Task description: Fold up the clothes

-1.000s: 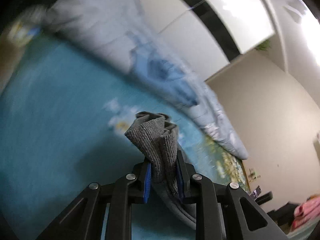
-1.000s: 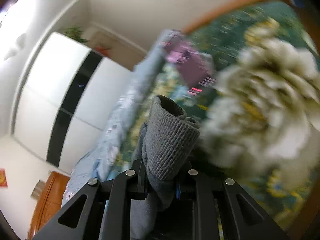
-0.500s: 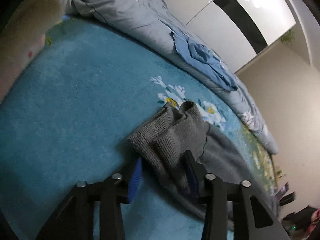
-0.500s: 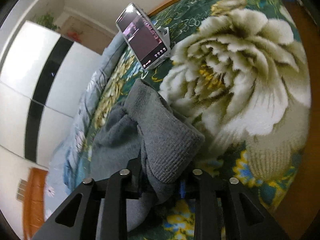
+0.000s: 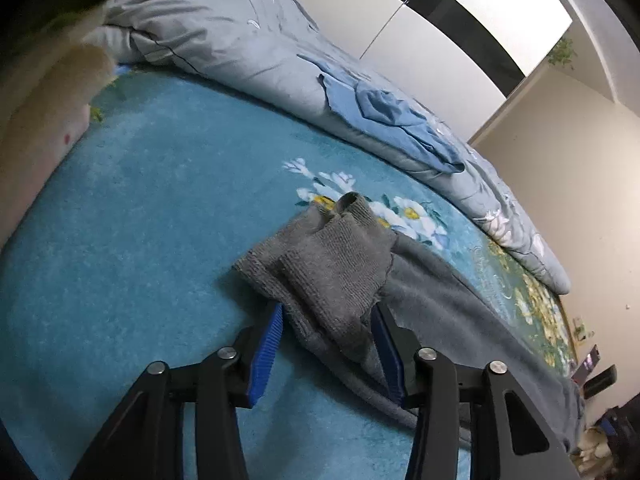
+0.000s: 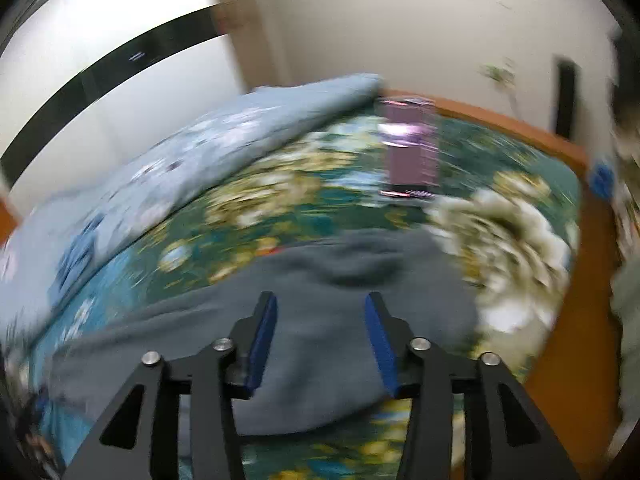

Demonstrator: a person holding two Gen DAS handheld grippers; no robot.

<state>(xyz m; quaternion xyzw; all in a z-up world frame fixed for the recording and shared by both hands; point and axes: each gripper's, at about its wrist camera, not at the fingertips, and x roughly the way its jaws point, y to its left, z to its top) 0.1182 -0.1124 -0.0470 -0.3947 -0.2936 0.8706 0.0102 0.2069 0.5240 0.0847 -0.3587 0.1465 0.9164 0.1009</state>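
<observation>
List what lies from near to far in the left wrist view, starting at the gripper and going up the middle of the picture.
left gripper, jaws opening around the cloth → grey knit garment → white flowers on the teal blanket → blue cloth on the pale quilt → white wardrobe doors

Sweater (image 5: 440, 300) on blanket (image 5: 140, 220), quilt (image 5: 260, 52) behind

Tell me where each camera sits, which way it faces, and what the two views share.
Left wrist: on the left gripper, looking down along its fingers at the grey garment's ribbed cuff on the teal blanket; jaws opening, cuff between them.
Right wrist: on the right gripper, looking across the bed at a propped phone, blurred; jaws opening, nothing between them.
Shared: grey garment, pale blue duvet, white wardrobe.
</observation>
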